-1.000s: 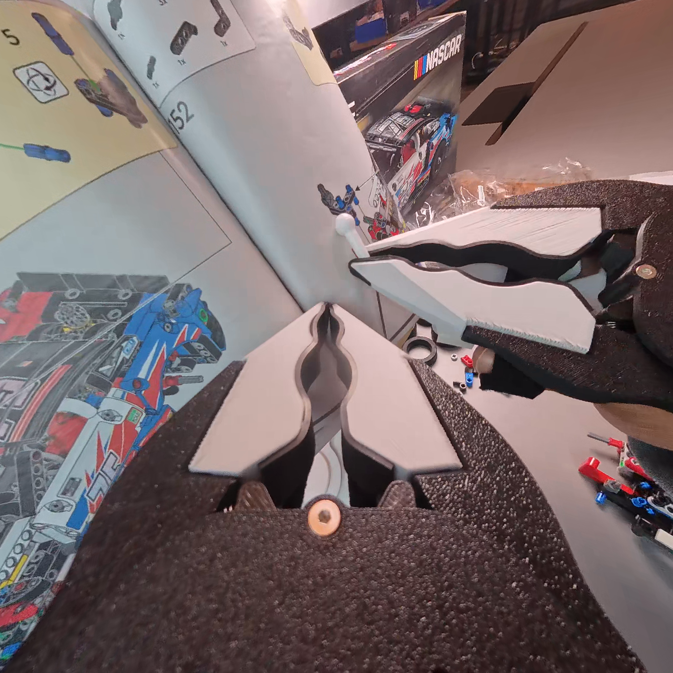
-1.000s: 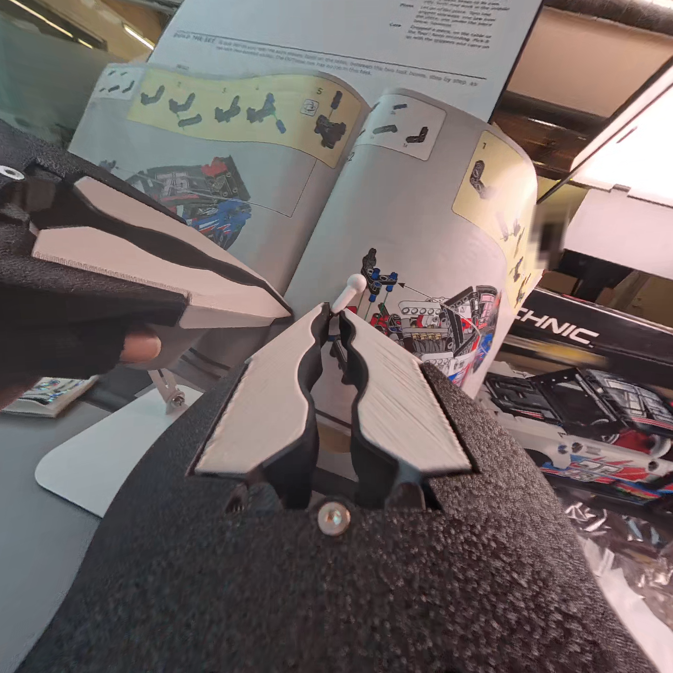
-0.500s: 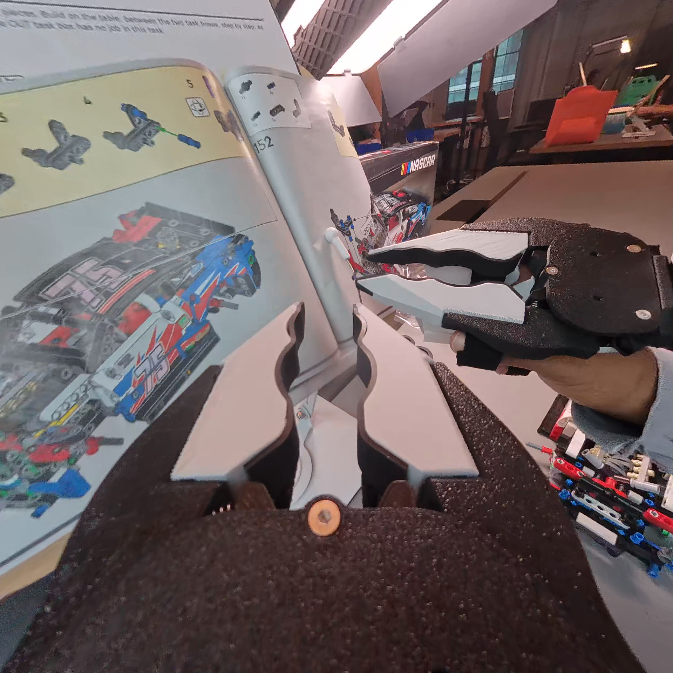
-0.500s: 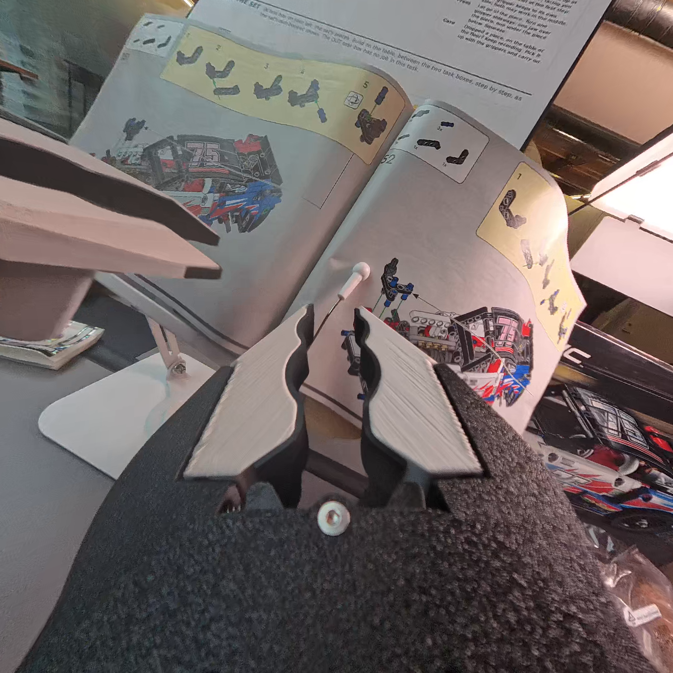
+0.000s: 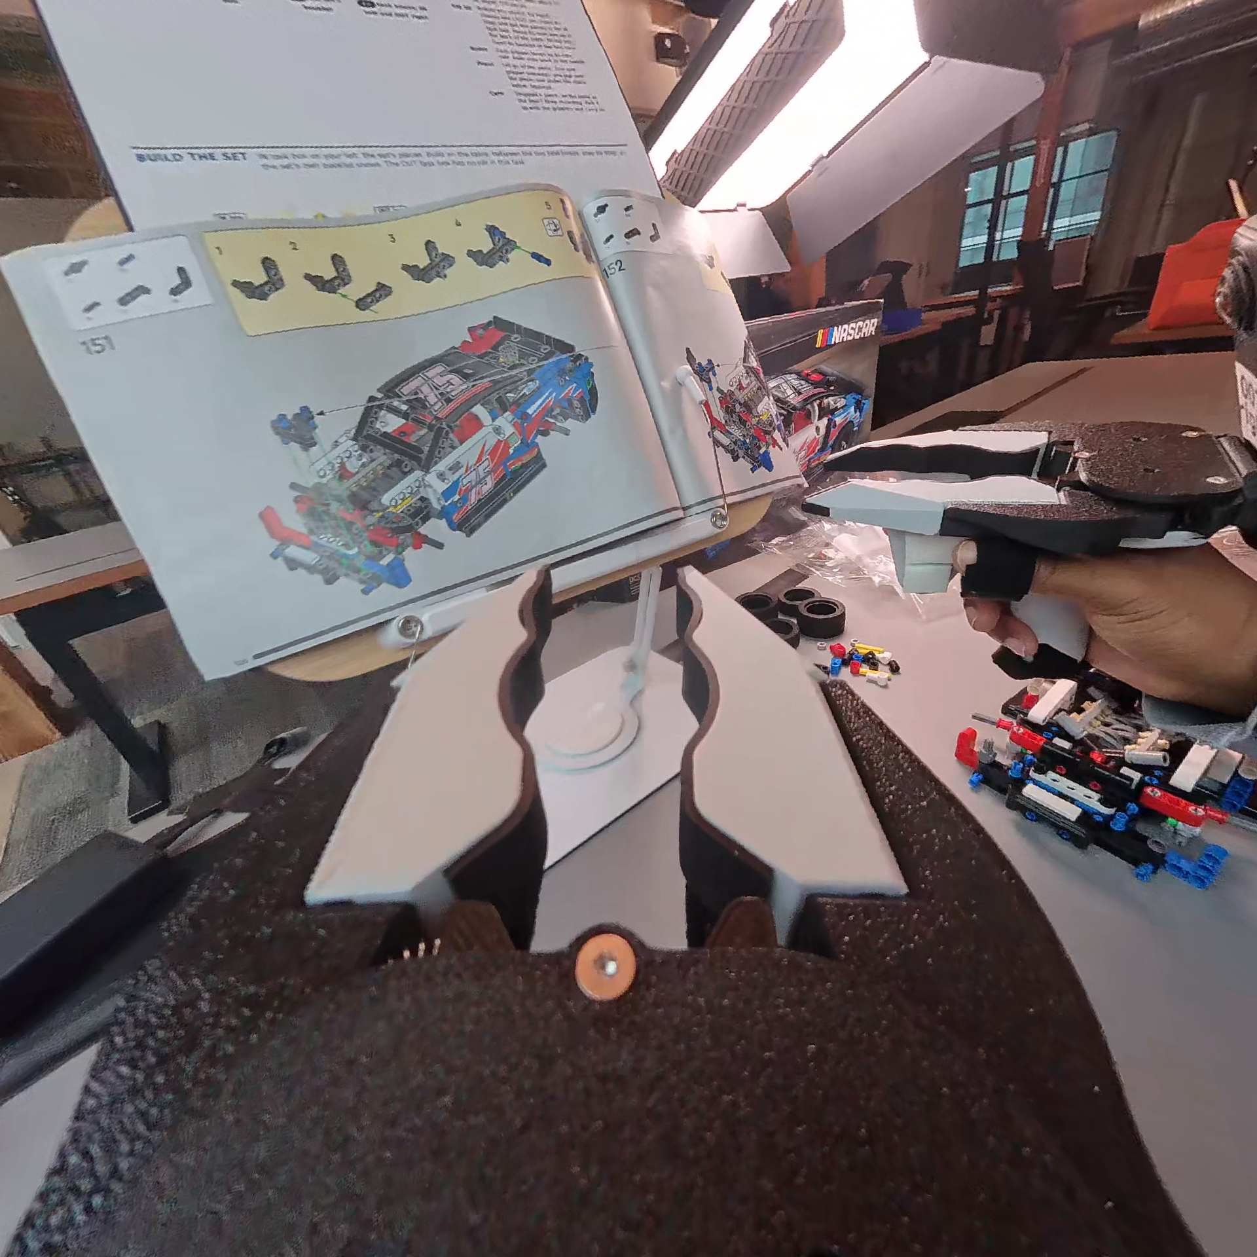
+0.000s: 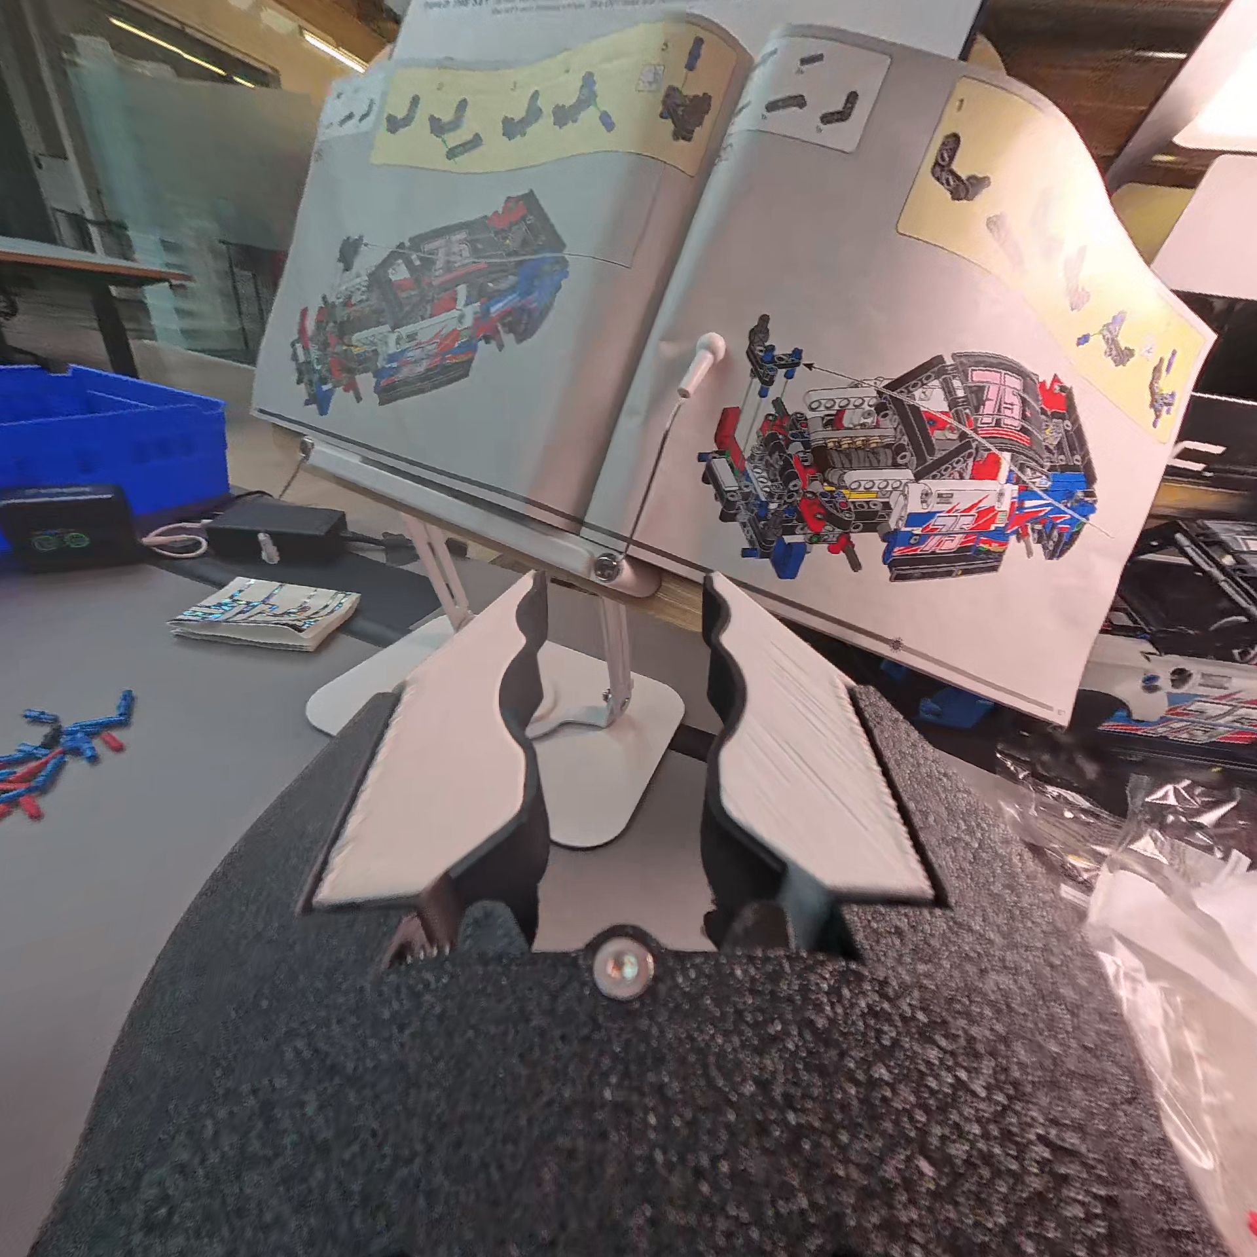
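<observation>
An open instruction booklet (image 5: pixel 381 422) stands on a white book stand (image 5: pixel 598 741), also in the right wrist view (image 6: pixel 816 422). A wire page holder with a white tip (image 6: pixel 700 364) lies across its right page. My left gripper (image 5: pixel 612 585) is open and empty, pulled back in front of the stand's base. My right gripper (image 6: pixel 622 592) is open and empty, just below the booklet's lower edge. It also shows in the left wrist view (image 5: pixel 816 486), held by a hand to the right of the booklet.
A partly built toy car (image 5: pixel 1102 768), black tyres (image 5: pixel 796 605) and small loose parts (image 5: pixel 860 660) lie on the grey table at right. The set's box (image 5: pixel 816 381) stands behind. Plastic bags (image 6: pixel 1156 884), a sticker sheet (image 6: pixel 265 615), loose pins (image 6: pixel 54 755), a blue bin (image 6: pixel 102 422).
Both grippers have opened and drawn back from the booklet. The right gripper has let go of the white-tipped page holder, which now rests on the right page.
</observation>
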`<state>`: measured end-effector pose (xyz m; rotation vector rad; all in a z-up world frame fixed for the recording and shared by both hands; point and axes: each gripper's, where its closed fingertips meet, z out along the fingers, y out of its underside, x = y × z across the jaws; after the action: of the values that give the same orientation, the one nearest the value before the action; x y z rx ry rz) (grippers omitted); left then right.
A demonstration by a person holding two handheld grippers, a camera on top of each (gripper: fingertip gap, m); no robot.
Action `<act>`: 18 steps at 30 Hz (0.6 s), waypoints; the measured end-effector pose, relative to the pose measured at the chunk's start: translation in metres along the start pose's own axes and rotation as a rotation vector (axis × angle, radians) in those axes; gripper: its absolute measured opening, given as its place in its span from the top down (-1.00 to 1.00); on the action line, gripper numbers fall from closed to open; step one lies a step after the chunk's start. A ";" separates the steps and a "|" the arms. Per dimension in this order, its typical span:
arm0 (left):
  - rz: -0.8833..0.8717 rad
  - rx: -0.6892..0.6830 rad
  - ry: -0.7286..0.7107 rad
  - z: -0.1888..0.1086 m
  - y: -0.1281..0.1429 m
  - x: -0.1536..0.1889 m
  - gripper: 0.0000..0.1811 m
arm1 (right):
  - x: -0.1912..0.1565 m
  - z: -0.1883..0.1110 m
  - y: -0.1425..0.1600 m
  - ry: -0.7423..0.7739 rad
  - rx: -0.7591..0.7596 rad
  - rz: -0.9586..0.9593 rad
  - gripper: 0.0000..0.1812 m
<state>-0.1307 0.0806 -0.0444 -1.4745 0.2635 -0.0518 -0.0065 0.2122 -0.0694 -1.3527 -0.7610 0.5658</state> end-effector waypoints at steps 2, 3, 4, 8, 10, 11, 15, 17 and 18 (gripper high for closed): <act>-0.009 -0.001 -0.031 -0.016 0.001 -0.001 0.48 | -0.013 -0.008 -0.006 -0.015 0.005 -0.016 0.44; -0.018 -0.009 -0.044 -0.024 0.002 -0.001 0.39 | -0.019 -0.013 -0.008 -0.018 0.005 -0.018 0.43; -0.027 -0.022 -0.053 -0.032 0.005 0.000 0.30 | -0.024 -0.019 -0.009 -0.026 -0.003 -0.014 0.41; -0.064 -0.060 -0.065 -0.067 0.019 0.006 0.14 | -0.034 -0.051 -0.006 -0.065 -0.046 -0.006 0.34; -0.083 -0.074 -0.080 -0.085 0.025 0.006 0.18 | -0.036 -0.072 0.002 -0.091 -0.094 -0.007 0.30; -0.085 -0.073 -0.088 -0.095 0.026 0.007 0.21 | -0.037 -0.084 0.006 -0.101 -0.108 -0.015 0.30; -0.046 -0.095 -0.125 -0.130 0.029 0.011 0.24 | -0.031 -0.138 0.030 -0.083 -0.176 -0.056 0.29; -0.056 -0.102 -0.120 -0.147 0.030 0.020 0.24 | -0.027 -0.164 0.041 -0.066 -0.203 -0.046 0.29; -0.067 -0.106 -0.120 -0.155 0.031 0.026 0.23 | -0.025 -0.177 0.045 -0.054 -0.208 -0.024 0.29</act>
<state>-0.1418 -0.0723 -0.0898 -1.5856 0.1214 -0.0031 0.1154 0.0859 -0.1257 -1.5224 -0.8989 0.5166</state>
